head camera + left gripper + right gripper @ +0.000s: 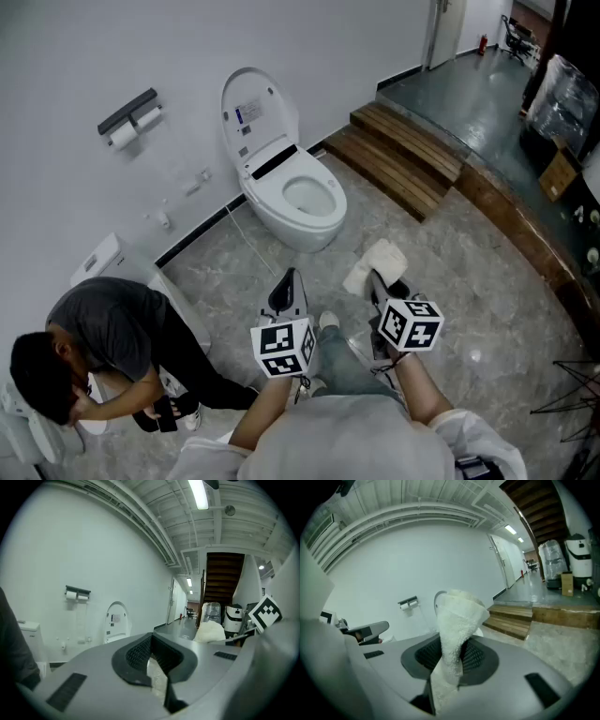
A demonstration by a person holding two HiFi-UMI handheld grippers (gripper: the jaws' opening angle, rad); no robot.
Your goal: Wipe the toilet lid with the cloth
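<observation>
The white cloth (pixel 382 257) is grasped by the right claw (pixel 378 281) above the floor (pixel 469 281), near the toilet (pixel 305 202). The toilet lid (pixel 255 108) is raised against the far wall (pixel 94 47). The left claw (pixel 286 279) is clenched, empty.

Left hand-held gripper (pixel 289 278) closed; right hand-held gripper (pixel 377 283) clamps cloth (pixel 377 259).

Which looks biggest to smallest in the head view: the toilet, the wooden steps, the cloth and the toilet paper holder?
1. toilet and wooden steps, about alike
2. cloth, though it is nearer the camera
3. toilet paper holder
</observation>
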